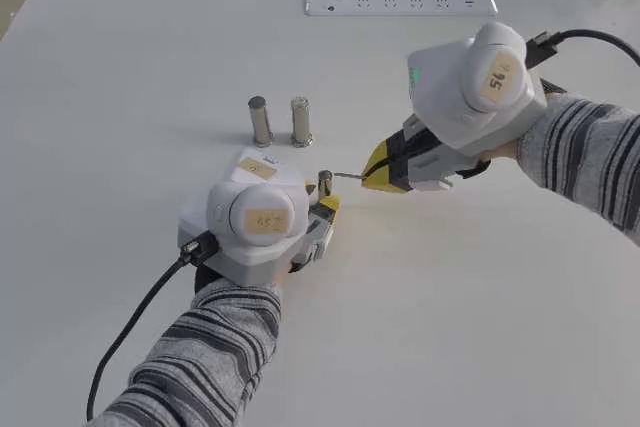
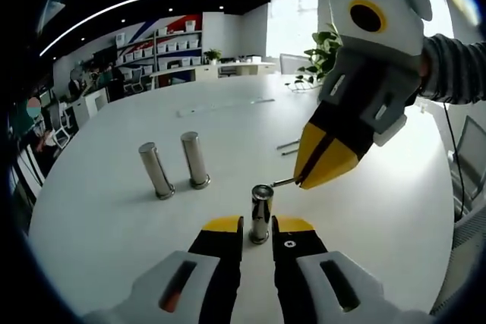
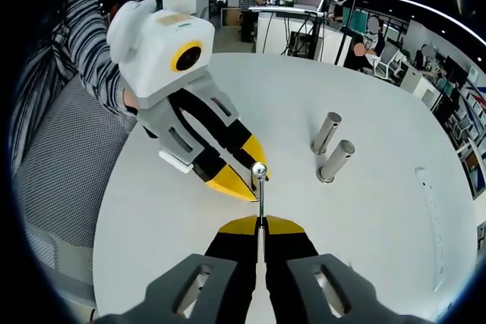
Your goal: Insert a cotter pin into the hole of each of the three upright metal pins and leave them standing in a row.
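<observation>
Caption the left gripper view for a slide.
Left claw grips a metal pin; right claw holds a cotter pin at its top.

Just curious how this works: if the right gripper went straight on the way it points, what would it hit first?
The right gripper carries a cotter pin, whose tip would meet the top of the metal pin held by the left gripper; it looks nearly there, though depth is unclear.

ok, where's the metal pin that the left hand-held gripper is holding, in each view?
Head view: held pin at centre, at the tips of the left hand-held gripper.
Left gripper view: lower centre, between the jaws.
Right gripper view: centre, nearly end on, at the tip of the cotter pin.
Shared landmark: the two free pins standing side by side.
</observation>
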